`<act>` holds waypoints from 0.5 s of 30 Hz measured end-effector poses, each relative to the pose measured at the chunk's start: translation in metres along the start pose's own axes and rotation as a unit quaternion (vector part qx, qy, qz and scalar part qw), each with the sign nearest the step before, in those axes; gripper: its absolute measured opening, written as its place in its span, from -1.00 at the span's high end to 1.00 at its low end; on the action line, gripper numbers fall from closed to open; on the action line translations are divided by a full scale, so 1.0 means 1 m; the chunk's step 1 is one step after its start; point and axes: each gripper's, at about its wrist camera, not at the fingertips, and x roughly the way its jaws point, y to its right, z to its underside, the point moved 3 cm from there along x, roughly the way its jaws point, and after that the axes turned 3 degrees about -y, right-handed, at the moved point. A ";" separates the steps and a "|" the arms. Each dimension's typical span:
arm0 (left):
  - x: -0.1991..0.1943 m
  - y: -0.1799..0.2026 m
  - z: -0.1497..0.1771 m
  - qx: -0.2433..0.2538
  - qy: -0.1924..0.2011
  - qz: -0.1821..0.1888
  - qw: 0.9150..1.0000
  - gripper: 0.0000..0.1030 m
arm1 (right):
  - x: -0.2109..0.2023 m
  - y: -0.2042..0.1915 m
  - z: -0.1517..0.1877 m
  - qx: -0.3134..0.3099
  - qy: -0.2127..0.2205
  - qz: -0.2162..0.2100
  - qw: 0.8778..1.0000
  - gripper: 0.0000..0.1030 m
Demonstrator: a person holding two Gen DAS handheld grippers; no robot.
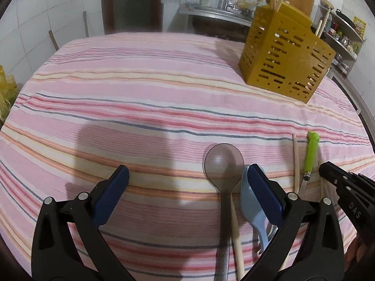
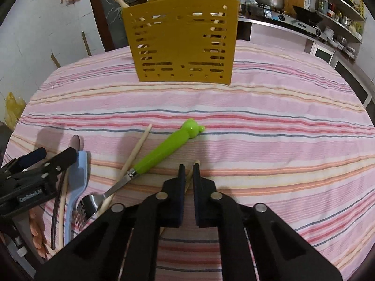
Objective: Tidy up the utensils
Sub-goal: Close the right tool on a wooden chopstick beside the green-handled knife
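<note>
Pickup step: my right gripper (image 2: 189,167) pinches a chopstick (image 2: 196,163); left gripper (image 1: 187,175) spread; next I lift toward the yellow holder (image 2: 180,42)

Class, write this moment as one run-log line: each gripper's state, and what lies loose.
left gripper: open over spoons | right gripper: shut on chopstick | green-handled fork: loose on cloth | yellow holder: upright

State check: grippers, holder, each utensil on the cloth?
Left hand-held gripper: open, empty, above the spoons.
Right hand-held gripper: shut on a chopstick.
Holder: upright, chopsticks inside.
Green fork: flat on the cloth, loose.
Second chopstick: flat, crossing under the fork's neck.
Dark spoon: flat, bowl up.
Blue spoon: flat, beside the dark spoon.
</note>
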 end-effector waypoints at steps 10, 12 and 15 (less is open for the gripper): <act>0.004 0.007 -0.002 0.009 -0.004 -0.007 1.000 -0.89 | 0.008 -0.006 0.003 0.051 -0.010 0.028 0.998 0.77; 0.004 0.008 -0.001 0.011 -0.004 -0.009 1.000 -0.86 | 0.010 -0.006 0.003 0.057 -0.006 0.023 0.998 0.77; 0.003 0.007 -0.001 0.009 -0.005 -0.010 1.000 -0.74 | 0.012 -0.003 0.002 0.049 0.000 0.014 0.999 0.82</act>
